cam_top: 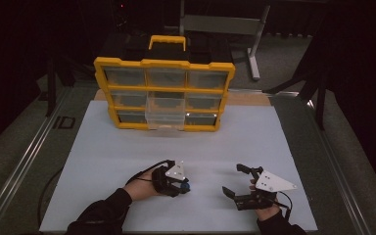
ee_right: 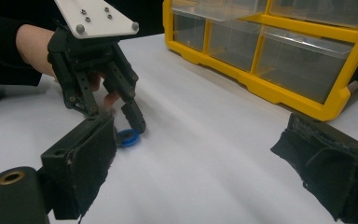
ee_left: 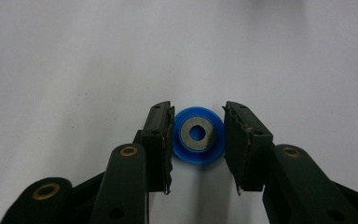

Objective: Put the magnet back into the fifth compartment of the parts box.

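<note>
The blue ring (ee_left: pixel 198 136) with a metal washer in its middle lies flat on the white table (cam_top: pixel 127 147), right between my left gripper (ee_left: pixel 198 140)'s jaws. The jaws sit on each side of it, one touching and one with a thin gap, so I think I am about to pinch it. My right gripper (cam_top: pixel 237 182) waits beside, jaws wide and holding nothing. The yellow drawer box (cam_top: pixel 164 93) stands far back with one clear drawer (cam_top: pixel 165 112) pulled out, maybe for the ring.

A ring (ee_left: pixel 198 135) lies on the table (cam_top: pixel 127 147) before the organizer (cam_top: pixel 164 93), between the left gripper's (ee_left: pixel 198 144) fingers (ee_left: pixel 161 135).
</note>
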A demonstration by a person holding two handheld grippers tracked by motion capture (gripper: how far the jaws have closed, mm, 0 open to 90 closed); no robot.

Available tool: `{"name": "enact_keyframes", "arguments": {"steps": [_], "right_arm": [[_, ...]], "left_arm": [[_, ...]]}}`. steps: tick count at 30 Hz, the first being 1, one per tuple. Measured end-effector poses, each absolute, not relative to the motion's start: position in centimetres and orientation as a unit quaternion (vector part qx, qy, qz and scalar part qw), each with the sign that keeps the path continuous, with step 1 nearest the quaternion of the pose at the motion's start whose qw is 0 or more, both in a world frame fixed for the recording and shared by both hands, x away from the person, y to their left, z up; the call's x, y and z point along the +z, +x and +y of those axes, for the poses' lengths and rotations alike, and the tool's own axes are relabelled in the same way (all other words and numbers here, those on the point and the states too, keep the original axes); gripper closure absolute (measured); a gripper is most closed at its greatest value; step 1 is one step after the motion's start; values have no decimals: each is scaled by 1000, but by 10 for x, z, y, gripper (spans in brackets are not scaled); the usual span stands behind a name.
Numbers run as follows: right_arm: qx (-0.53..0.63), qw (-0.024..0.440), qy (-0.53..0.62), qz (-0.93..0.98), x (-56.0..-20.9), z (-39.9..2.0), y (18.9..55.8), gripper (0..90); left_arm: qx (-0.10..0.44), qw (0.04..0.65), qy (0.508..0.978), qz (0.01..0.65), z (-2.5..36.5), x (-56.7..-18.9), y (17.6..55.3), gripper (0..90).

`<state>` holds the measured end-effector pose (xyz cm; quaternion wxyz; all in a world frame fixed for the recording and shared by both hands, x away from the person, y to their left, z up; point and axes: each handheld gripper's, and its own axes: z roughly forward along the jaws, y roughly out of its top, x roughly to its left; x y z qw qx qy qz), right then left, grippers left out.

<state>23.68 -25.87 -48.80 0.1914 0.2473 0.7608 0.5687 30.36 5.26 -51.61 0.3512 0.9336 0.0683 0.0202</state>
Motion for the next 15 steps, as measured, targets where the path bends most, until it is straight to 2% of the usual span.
{"name": "enact_keyframes", "arguments": {"steps": [15], "right_arm": [[571,193,248,758,-488,-259,237,98]], "left_arm": [[30,353,934,54,62,-490,304,624]]}}
